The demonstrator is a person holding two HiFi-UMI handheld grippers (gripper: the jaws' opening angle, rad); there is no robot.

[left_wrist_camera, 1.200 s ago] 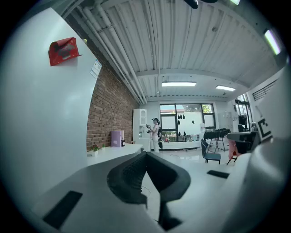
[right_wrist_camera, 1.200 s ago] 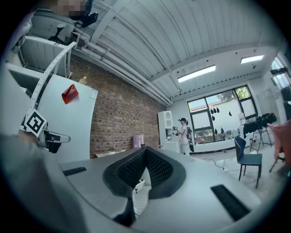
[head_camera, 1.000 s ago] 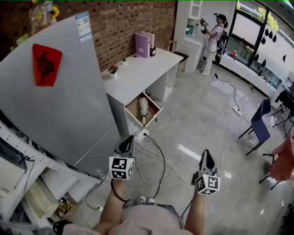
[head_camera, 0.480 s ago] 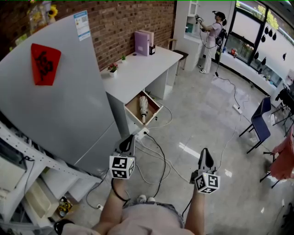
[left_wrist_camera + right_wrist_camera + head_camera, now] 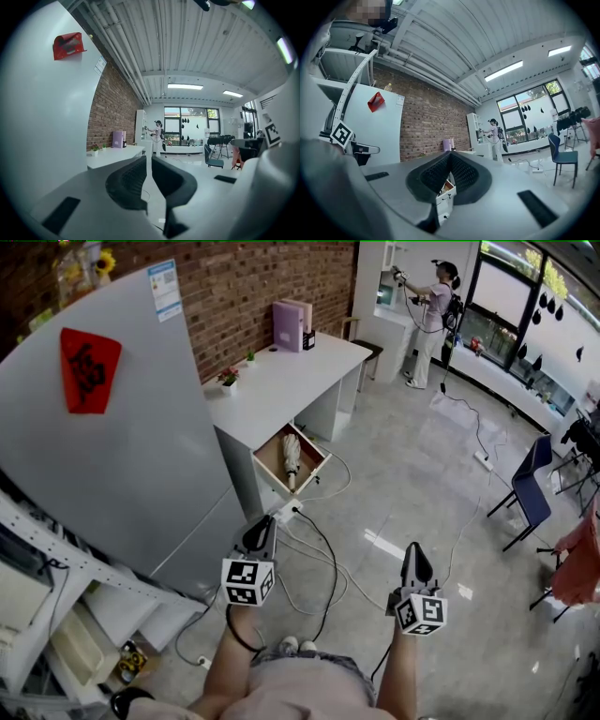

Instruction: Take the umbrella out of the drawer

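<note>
- Head view: my left claw (image 5: 262, 524) and right claw (image 5: 413, 551) are closed, empty.
- Loose white floor cables (image 5: 314, 556) may trip me before the beige folded umbrella (image 5: 292, 457) in the far wooden drawer (image 5: 274, 454).

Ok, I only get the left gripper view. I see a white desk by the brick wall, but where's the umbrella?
Observer: The head view shows it. The umbrella lies inside the drawer, which is pulled open under the white desk.
Operator: Is my other gripper holding anything?
Observer: No. In the right gripper view, the right gripper has its jaws together with nothing between them, and it points toward that open drawer.
</note>
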